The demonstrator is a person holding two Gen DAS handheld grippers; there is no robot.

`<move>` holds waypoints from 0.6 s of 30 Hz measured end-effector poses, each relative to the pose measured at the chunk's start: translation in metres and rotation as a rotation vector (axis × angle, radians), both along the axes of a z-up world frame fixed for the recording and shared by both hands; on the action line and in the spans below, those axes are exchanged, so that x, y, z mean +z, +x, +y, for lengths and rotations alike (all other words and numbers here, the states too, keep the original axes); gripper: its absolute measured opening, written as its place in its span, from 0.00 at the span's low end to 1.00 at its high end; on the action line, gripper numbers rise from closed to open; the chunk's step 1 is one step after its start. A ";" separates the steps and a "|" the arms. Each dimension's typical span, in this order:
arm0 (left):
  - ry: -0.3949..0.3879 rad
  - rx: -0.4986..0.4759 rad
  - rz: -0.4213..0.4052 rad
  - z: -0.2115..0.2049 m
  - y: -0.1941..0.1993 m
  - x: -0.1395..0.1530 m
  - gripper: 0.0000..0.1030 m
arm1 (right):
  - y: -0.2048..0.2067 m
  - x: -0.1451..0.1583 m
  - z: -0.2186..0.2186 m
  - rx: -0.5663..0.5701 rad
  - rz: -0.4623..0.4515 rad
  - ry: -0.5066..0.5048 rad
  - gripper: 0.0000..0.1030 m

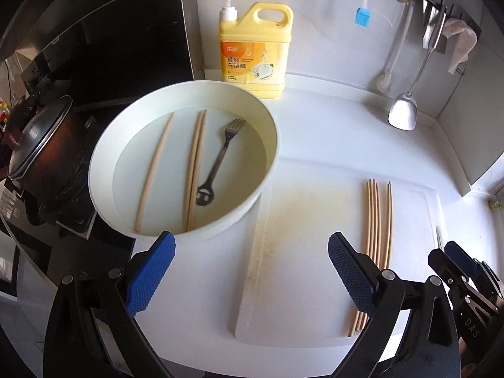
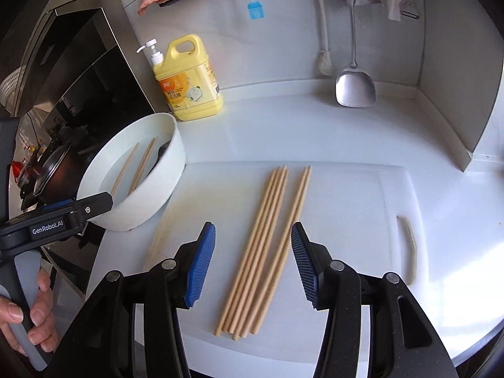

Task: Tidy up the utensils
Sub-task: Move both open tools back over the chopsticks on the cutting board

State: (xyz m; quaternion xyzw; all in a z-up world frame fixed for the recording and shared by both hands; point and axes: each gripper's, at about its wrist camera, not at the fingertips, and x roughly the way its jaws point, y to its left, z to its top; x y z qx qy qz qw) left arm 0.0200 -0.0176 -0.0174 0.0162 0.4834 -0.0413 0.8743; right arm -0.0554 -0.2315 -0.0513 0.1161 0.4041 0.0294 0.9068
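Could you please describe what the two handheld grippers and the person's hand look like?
Both the left gripper and right gripper have black hinged frames with silver pivot bolts and blue textured pads. The left one carries white "GenRobot.AI" lettering and a pale handle, gripped by a bare hand.

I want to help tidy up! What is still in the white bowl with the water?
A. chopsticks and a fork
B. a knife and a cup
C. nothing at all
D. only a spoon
A: in the left wrist view, the white bowl holds three chopsticks and a metal fork lying in the water.
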 end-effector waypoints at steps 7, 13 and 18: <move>0.009 0.003 0.039 -0.035 -0.027 -0.010 0.93 | -0.017 -0.016 -0.039 -0.024 0.022 0.015 0.50; 0.023 -0.082 0.038 -0.047 -0.028 -0.017 0.94 | -0.014 -0.032 -0.052 -0.111 0.039 0.024 0.50; 0.001 -0.142 0.017 -0.055 -0.016 -0.036 0.94 | -0.008 -0.048 -0.044 -0.171 0.046 -0.010 0.50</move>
